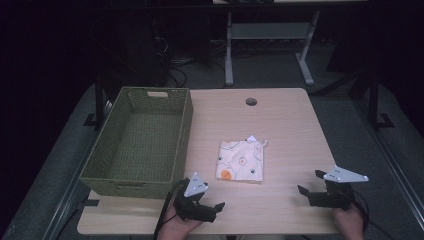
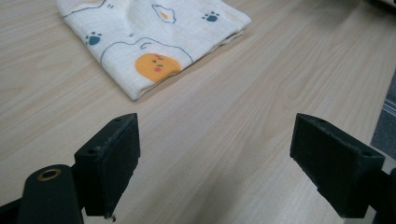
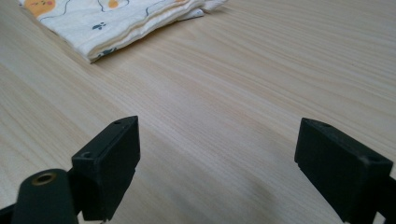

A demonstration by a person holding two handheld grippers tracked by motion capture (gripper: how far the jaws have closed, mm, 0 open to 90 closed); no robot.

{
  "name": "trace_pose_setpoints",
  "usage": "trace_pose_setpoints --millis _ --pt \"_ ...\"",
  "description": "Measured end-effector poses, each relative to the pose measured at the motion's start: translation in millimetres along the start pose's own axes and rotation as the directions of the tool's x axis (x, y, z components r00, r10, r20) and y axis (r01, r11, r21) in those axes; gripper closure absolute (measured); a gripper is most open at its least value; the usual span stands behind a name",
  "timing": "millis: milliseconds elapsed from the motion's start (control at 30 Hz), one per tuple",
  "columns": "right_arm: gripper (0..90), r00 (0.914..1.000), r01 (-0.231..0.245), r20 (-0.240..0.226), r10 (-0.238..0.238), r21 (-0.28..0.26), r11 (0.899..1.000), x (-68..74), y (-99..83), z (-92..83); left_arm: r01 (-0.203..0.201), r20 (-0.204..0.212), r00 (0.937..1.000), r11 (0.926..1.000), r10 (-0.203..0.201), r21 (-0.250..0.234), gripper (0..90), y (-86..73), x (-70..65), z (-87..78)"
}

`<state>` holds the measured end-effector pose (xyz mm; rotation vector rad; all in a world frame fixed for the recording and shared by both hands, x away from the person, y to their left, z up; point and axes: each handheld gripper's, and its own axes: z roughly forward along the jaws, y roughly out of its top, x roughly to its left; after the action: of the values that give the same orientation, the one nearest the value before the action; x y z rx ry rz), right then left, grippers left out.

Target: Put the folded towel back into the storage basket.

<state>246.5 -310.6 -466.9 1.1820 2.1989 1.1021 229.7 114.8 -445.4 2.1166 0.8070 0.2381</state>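
Both tools are sitting low near the person's edge of the table (image 1: 280, 120), one on each side of the folded cloth (image 1: 240, 161). The left tool (image 1: 206, 199) has its jaws spread wide with nothing between them, just bare wood showing in the gap in the left gripper view. It's just short of the cloth's near corner, the one with the orange blob printed on it, and not touching it. In that view the cloth (image 2: 149, 42) lies right ahead of the jaws, a clear strip of table between them.

The right tool (image 1: 311, 184) is the same deal: jaws wide apart, holding nothing, hovering over plain tabletop. It's well off from the cloth, out toward the table's right edge. In the right gripper view the cloth (image 3: 116, 21) is up in the far left corner, and you can see its stacked folded layers along the edge.

The cloth itself is flat on the table, cream with little paw prints and egg shapes, with a small corner flipped up on its far side. To the cloth's left is a green woven basket (image 1: 185, 125), near it but not touching. Beyond the cloth there's a round hole (image 1: 251, 102) in the tabletop.
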Motion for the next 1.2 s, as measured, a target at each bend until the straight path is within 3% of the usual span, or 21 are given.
trace_pose_setpoints --millis 100,133,333,567,667,833,933,1200 --pt "13.6 0.9999 -0.008 -0.008 0.008 0.001 1.0 -1.3 -0.8 0.7 0.026 0.037 0.999 0.9996 -0.026 0.002 16.6 -0.1 2.8 0.1" --pt "13.6 0.9998 -0.019 -0.006 0.019 0.009 1.0 -1.1 -1.3 0.3 0.021 0.02 0.9996 0.9998 -0.021 -0.004 16.6 -0.2 3.6 -1.9" --pt "13.6 0.9997 -0.018 -0.014 0.018 -0.011 1.0 0.5 -2.8 -4.4 0.026 0.014 0.9996 0.9994 -0.025 -0.024 16.6 4.0 6.4 -5.5" --pt "13.6 0.9996 -0.029 -0.003 0.029 -0.021 0.999 -3.3 -4.5 -5.2 -0.004 0.029 0.9996 1.0 0.004 0.006 16.5 7.4 -0.6 3.6" --pt "13.6 0.9988 -0.046 0.015 0.046 -0.028 0.999 -4.0 -5.1 -6.2 -0.01 0.056 0.9984 0.9999 0.01 0.004 16.6 17.2 -3.3 12.3" --pt "13.6 0.9981 -0.051 0.035 0.052 -0.031 0.998 -4.7 -5.7 -6.5 -0.035 0.066 0.9972 0.9994 0.035 -0.002 16.6 33.6 -5.0 21.1" --pt "13.6 0.9978 -0.053 0.039 0.054 -0.035 0.998 -6.2 -5.8 -6.4 -0.067 0.059 0.9961 0.9978 0.066 0.006 16.5 49.2 -4.6 27.5" --pt "13.6 0.9966 -0.066 0.047 0.067 -0.036 0.997 -6.8 -5.2 -7.1 -0.079 0.036 0.9963 0.9966 0.078 0.022 16.6 59.1 1.0 37.9"
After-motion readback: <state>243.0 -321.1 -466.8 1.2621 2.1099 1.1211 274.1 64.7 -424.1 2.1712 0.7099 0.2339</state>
